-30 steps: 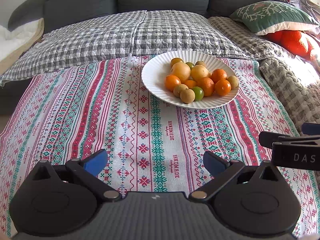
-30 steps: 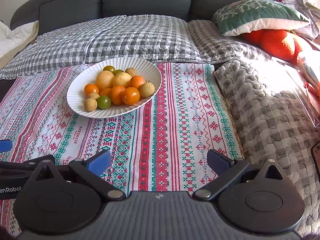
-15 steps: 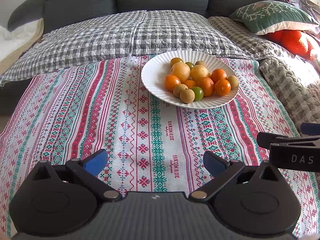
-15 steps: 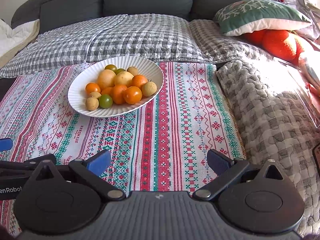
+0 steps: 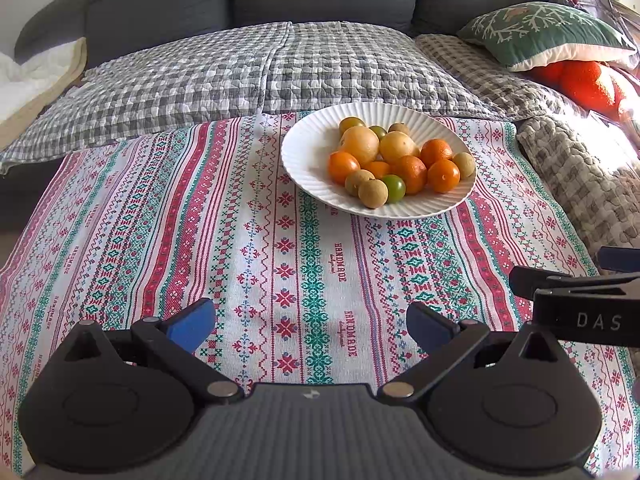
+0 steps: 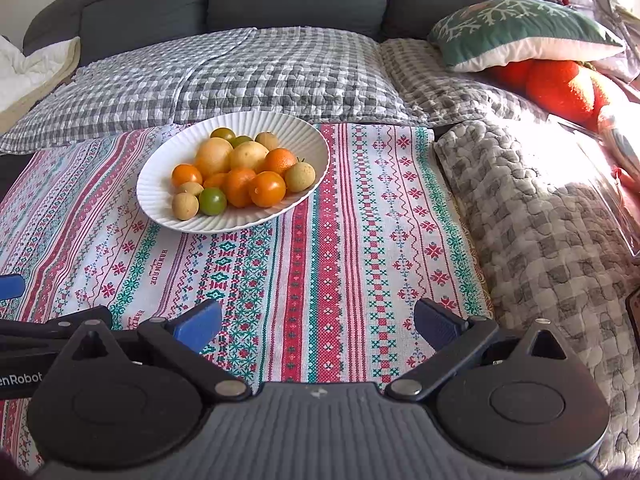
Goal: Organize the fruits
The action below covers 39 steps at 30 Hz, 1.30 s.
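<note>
A white ribbed plate (image 5: pixel 308 152) (image 6: pixel 160 188) sits on the patterned cloth (image 5: pixel 260 248) (image 6: pixel 352 220) and holds several small fruits: orange ones (image 5: pixel 443 176) (image 6: pixel 267 189), two larger yellow ones (image 5: pixel 360 145) (image 6: pixel 249 156), tan round ones (image 5: pixel 373 193) (image 6: pixel 185 206) and a green one (image 5: pixel 393 188) (image 6: pixel 212 201). My left gripper (image 5: pixel 311 325) is open over the cloth, well short of the plate, with nothing between its blue pads. My right gripper (image 6: pixel 318 324) is open too, nearer than the plate and to its right. Each gripper's side shows at the edge of the other's view.
A grey checked quilt (image 5: pixel 248 68) (image 6: pixel 240 72) covers the sofa seat behind the cloth. A green snowflake cushion (image 5: pixel 544 32) (image 6: pixel 520 28) and an orange plush (image 5: pixel 588 84) (image 6: pixel 560 88) lie at the right, over a rumpled checked blanket (image 6: pixel 540 220). White bedding (image 5: pixel 24 80) is at far left.
The right wrist view has crept forward and the plate looks slightly larger and lower. The left gripper has barely moved. Both stay open.
</note>
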Each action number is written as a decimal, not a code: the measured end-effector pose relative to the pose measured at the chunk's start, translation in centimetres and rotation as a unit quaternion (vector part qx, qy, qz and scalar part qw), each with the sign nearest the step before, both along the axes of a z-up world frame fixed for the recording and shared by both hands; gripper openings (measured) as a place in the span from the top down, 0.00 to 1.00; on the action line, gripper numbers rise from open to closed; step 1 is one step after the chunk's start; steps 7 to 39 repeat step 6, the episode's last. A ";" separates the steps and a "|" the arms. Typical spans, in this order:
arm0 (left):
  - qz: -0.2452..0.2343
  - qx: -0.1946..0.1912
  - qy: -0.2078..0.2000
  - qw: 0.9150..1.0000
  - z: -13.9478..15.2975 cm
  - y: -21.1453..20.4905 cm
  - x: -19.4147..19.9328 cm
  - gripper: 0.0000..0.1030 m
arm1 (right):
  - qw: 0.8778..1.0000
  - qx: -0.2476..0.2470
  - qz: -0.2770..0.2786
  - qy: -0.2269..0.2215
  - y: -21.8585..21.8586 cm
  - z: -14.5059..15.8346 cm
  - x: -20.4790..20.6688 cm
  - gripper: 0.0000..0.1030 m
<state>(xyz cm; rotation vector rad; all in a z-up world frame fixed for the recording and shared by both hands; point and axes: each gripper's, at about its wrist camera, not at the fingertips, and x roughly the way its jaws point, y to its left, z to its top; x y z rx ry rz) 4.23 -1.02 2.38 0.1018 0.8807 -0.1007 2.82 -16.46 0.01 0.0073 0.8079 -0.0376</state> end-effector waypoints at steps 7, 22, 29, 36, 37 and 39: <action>-0.009 -0.003 0.000 1.000 0.0 0.0 -0.1 0.04 | 1.000 0.000 0.000 0.000 0.0 0.0 0.0 0.01; -0.009 -0.003 0.000 1.000 0.0 0.0 -0.1 0.04 | 1.000 0.000 0.000 0.000 0.0 0.0 0.0 0.01; -0.009 -0.003 0.000 1.000 0.0 0.0 -0.1 0.04 | 1.000 0.000 0.000 0.000 0.0 0.0 0.0 0.01; -0.009 -0.003 0.000 1.000 0.0 0.0 -0.1 0.04 | 1.000 0.000 0.000 0.000 0.0 0.0 0.0 0.01; -0.009 -0.003 0.000 1.000 0.0 0.0 -0.1 0.04 | 1.000 0.000 0.000 0.000 0.0 0.0 0.0 0.01; -0.009 -0.003 0.000 1.000 0.0 0.0 -0.1 0.04 | 1.000 0.000 0.000 0.000 0.0 0.0 0.0 0.01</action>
